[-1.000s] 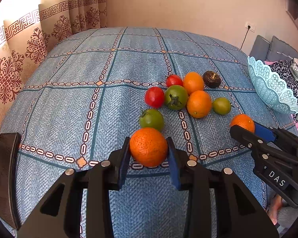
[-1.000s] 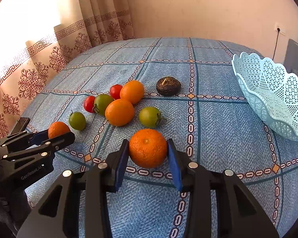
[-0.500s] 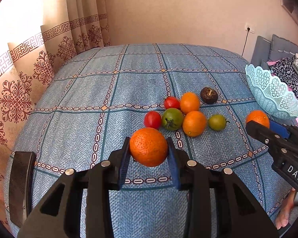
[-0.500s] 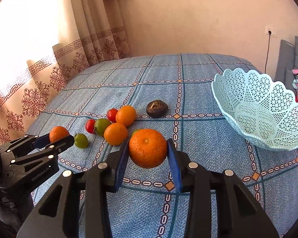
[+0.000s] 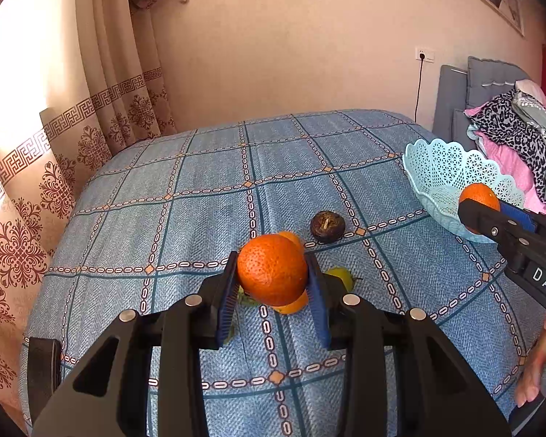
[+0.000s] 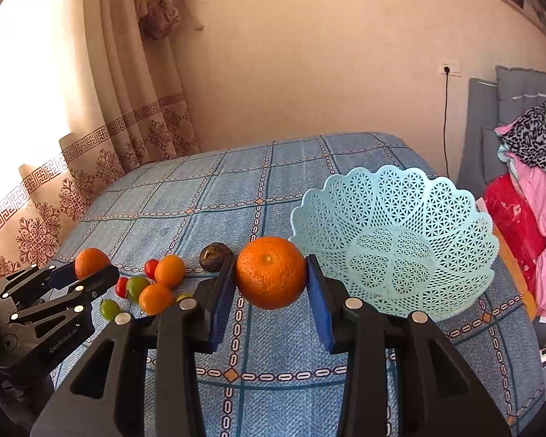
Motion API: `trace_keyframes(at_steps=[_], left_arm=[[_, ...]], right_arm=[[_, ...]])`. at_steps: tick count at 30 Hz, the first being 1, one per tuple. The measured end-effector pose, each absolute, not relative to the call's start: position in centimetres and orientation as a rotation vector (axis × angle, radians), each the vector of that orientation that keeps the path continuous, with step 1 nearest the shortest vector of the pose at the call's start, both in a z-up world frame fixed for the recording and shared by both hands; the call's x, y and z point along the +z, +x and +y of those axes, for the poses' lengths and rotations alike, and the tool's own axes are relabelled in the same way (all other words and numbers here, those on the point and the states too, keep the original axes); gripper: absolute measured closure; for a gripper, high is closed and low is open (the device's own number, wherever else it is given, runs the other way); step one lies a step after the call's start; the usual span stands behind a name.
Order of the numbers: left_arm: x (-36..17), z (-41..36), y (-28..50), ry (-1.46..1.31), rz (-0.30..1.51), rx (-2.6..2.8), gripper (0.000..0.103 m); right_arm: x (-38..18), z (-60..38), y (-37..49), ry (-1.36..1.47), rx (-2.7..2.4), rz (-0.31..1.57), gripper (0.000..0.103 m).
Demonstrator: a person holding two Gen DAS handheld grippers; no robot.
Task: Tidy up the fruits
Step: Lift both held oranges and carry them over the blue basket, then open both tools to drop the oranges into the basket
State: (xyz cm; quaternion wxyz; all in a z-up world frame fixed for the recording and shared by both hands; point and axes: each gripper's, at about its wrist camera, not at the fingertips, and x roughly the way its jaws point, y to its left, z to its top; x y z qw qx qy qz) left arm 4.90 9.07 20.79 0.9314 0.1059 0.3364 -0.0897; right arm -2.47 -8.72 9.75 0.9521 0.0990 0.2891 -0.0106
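I am carrying an orange in each gripper above the bedspread: my left gripper is clamped on one orange, my right gripper on another orange, heading for the basket on the right. The basket is showing empty, tilted toward me. Next I am needing to bring each orange over its rim and release; the remaining fruit is waiting at the left.

Two oranges gripped aloft; other fruits beside the empty basket.
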Motion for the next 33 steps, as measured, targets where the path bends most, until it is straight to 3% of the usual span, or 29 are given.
trace_keyframes(at_steps=[25,28,33], left_arm=[[22.0,-2.8,7.3,0.197,0.689,-0.513,0.067],[21.6,-3.9,7.5,0.205,0.695,-0.545,0.067],[20.9,-5.7,7.7,0.219,0.711,-0.595,0.067]], right_arm=[[7.9,-18.9,-2.7,0.312,-0.318,0.553,0.063],[8.2,-19.5,-3.4,0.331,-0.340,0.522,0.056],[8.7,-20.4,-4.7,0.349,-0.390,0.476,0.055]])
